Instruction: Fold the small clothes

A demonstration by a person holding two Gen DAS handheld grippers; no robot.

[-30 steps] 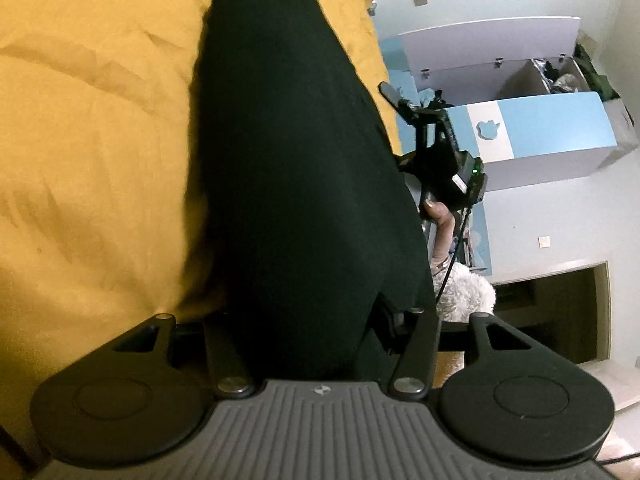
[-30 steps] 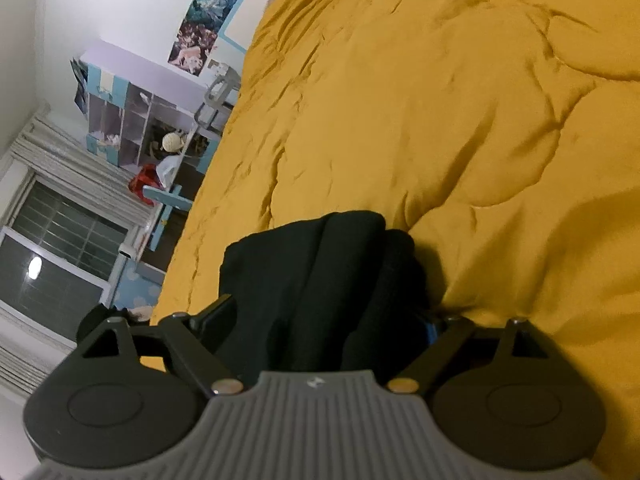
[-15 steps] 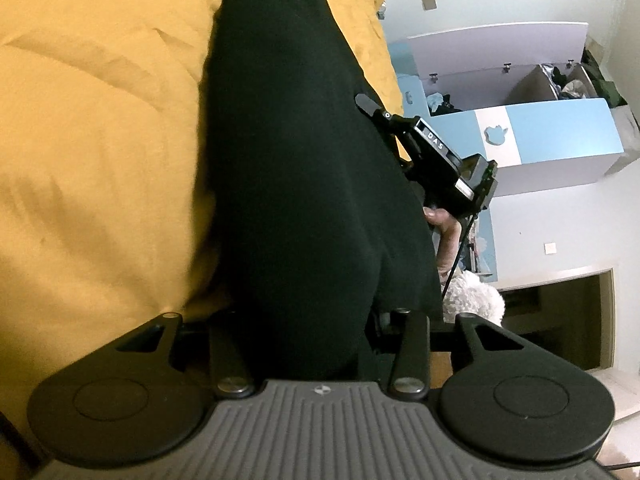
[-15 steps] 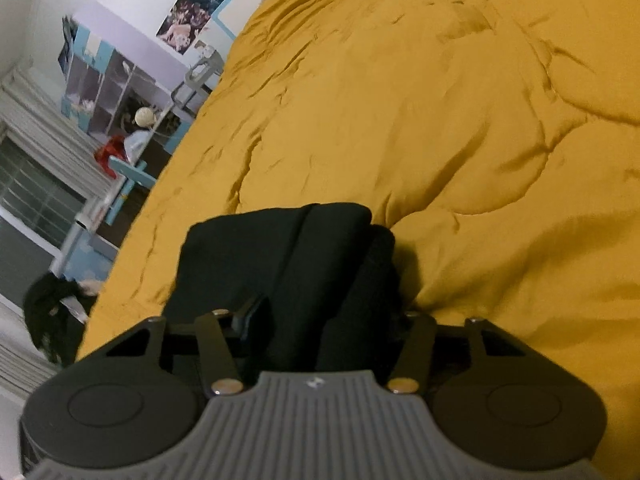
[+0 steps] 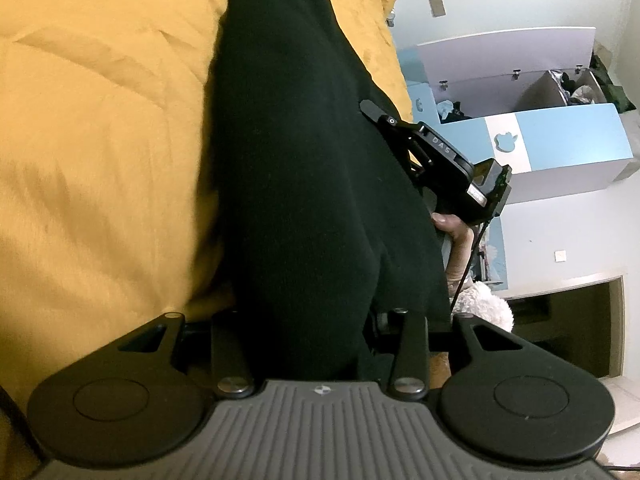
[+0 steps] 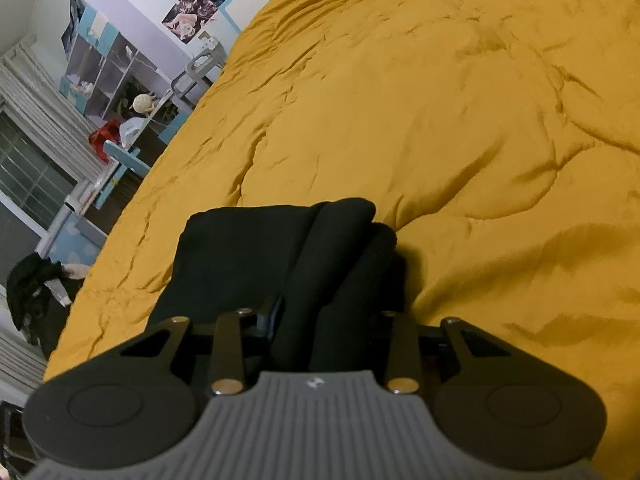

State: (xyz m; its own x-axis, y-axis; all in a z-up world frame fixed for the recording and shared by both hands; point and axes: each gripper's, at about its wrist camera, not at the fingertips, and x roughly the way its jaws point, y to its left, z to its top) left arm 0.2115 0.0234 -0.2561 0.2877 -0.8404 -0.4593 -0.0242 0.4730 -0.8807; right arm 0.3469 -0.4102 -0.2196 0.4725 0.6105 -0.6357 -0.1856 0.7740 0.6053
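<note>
The black garment [image 5: 296, 168] lay on the yellow bed cover [image 6: 420, 100], its long axis running away from the left gripper [image 5: 316, 320] that pinched its near end, while the right gripper [image 6: 320, 316], jaws just closing, gripped the bunched end opposite.

left wrist view: low, close behind its fingers, looking along the black garment [image 5: 296, 184] | right wrist view: same closeness, facing across the yellow quilt [image 6: 440, 112] | shared — garment and quilt
</note>
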